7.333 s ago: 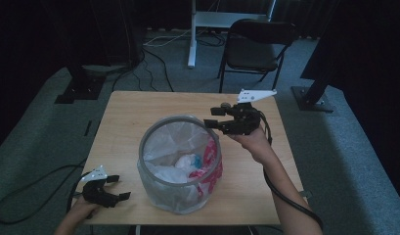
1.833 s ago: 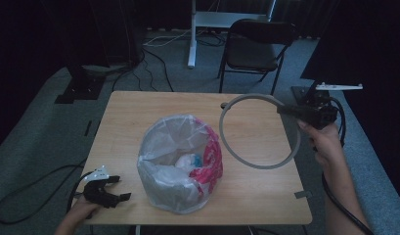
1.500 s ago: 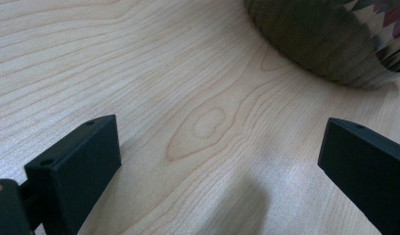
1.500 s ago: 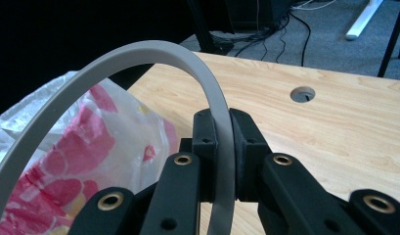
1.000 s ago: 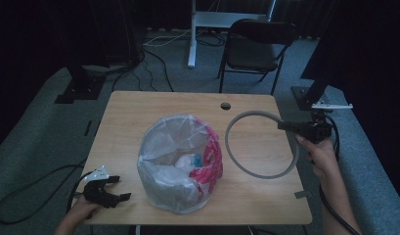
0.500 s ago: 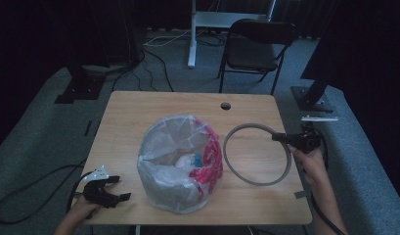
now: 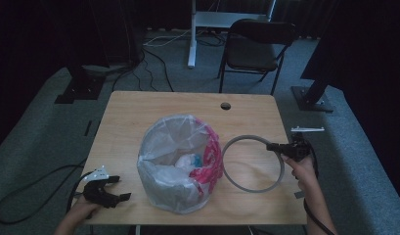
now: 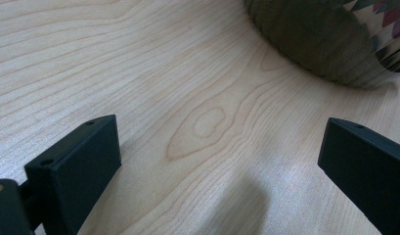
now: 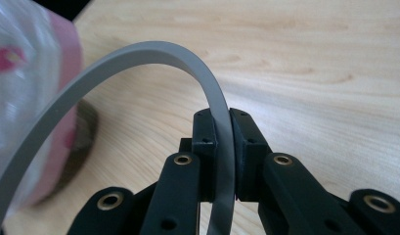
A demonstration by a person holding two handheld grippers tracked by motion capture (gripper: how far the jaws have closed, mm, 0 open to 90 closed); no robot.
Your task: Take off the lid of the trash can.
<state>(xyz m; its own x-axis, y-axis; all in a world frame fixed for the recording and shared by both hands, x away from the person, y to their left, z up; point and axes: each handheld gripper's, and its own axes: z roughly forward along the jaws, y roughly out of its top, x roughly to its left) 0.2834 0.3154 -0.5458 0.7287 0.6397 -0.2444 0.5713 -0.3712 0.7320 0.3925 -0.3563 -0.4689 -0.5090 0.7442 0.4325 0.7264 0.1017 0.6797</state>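
**Ring lowered to the table beside the lined bin**

Since the earlier frames, the grey ring (image 7: 254,163) had come off the top of the bin (image 7: 180,164), swung out over the table's right side held nearly upright, and then sunk until it lay almost flat on the table (image 7: 153,110), just to the right of the bin. The left gripper (image 7: 105,188) had not shifted from its spot at the near left corner.

The right gripper (image 7: 276,146) gripped the ring by its far right edge, jaws pinched on the thin band, as the right gripper view made plain (image 9: 221,147). Holding it at the rim rather than across the hoop likely let the person lay it down level and clear of the bag. With the ring off, the plastic bag (image 7: 188,142) stood loose in the bin, its mouth puffed up and no longer clamped, which I judge was the point: freeing the liner so it could be lifted out.

The left gripper rested on the wood with its jaws spread wide and nothing between them (image 8: 217,161), the bin's mesh wall just ahead.

The ring was a plain, smooth, matte grey hoop, flat-sided and narrow, seemingly stiff enough to keep its round shape when held from one point.
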